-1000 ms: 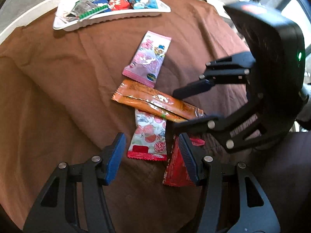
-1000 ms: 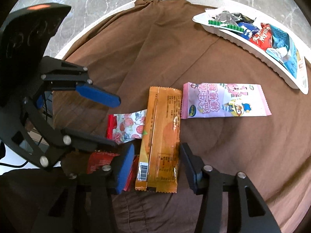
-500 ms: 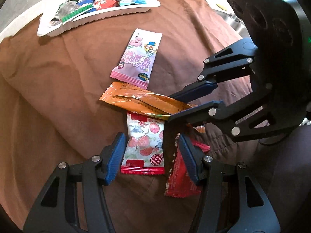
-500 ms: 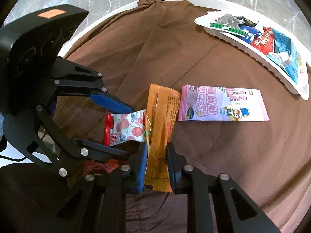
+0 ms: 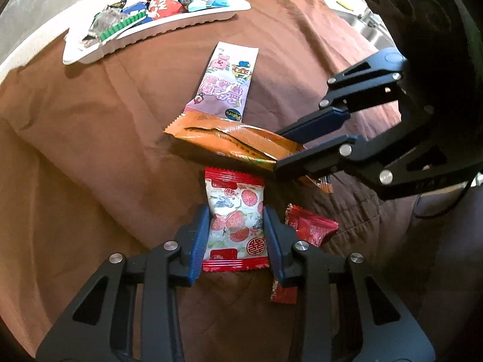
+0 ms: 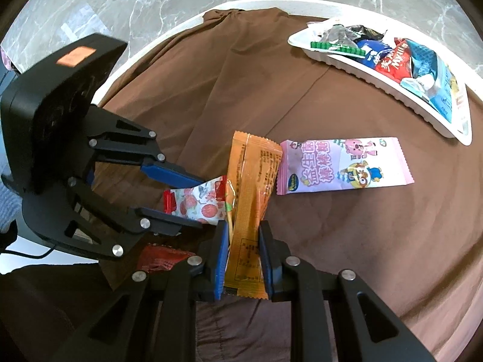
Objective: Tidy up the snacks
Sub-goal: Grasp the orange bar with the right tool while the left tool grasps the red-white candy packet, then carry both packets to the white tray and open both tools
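Observation:
My left gripper [image 5: 236,238] is shut on a white packet with red fruit print [image 5: 235,211], its sides pinched between the blue pads. My right gripper [image 6: 241,256] is shut on a long orange packet [image 6: 250,199] and holds it tilted above the cloth. Each gripper shows in the other's view: the right one [image 5: 289,147] grips the orange packet [image 5: 223,138], the left one [image 6: 193,202] grips the fruit packet [image 6: 199,202]. A pink packet [image 5: 226,84] lies beyond them, also in the right wrist view [image 6: 344,166]. A red packet [image 5: 308,229] lies beside my left gripper.
A white tray [image 5: 145,36] with several wrapped snacks stands at the far edge of the round table, also in the right wrist view [image 6: 392,93]. A brown cloth [image 5: 90,120] covers the table. Marble floor [image 6: 151,3] lies beyond the rim.
My left gripper has closed on the fruit packet. My right gripper, which closed on the orange packet half a second ago, has raised it so that it tilts up.

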Action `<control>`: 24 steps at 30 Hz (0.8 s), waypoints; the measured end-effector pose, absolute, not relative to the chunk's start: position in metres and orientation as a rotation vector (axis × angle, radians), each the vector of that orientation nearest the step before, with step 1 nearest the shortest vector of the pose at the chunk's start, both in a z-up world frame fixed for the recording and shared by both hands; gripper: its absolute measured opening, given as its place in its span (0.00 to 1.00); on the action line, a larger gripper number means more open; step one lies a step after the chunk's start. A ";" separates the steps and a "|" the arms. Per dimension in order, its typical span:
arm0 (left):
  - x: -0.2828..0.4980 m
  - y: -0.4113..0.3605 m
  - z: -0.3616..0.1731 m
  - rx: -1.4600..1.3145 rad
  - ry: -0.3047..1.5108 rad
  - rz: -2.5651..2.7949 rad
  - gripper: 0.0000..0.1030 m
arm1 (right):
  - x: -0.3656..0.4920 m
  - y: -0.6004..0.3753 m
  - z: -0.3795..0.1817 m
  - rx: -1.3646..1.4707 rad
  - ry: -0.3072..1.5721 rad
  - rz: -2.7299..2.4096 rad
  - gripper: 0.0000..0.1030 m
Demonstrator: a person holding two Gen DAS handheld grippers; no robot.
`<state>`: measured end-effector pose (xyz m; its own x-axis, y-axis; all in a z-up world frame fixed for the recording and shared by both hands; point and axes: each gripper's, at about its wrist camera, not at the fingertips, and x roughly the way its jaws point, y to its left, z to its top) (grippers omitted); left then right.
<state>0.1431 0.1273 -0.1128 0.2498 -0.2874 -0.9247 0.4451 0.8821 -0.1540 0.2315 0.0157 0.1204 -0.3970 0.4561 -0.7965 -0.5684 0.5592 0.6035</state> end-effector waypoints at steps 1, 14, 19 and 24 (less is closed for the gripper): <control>0.142 0.125 -0.112 0.155 1.218 -0.496 0.32 | 0.232 0.015 0.120 -0.088 1.642 1.108 0.21; 0.149 0.155 -0.077 0.006 1.152 -0.464 0.32 | 0.252 0.001 0.133 0.033 1.630 1.091 0.21; 0.163 0.169 -0.062 -0.047 1.128 -0.450 0.32 | 0.273 -0.008 0.133 0.097 1.624 1.042 0.21; 0.188 0.182 -0.047 -0.077 1.094 -0.434 0.32 | 0.302 -0.024 0.131 0.167 1.610 0.971 0.21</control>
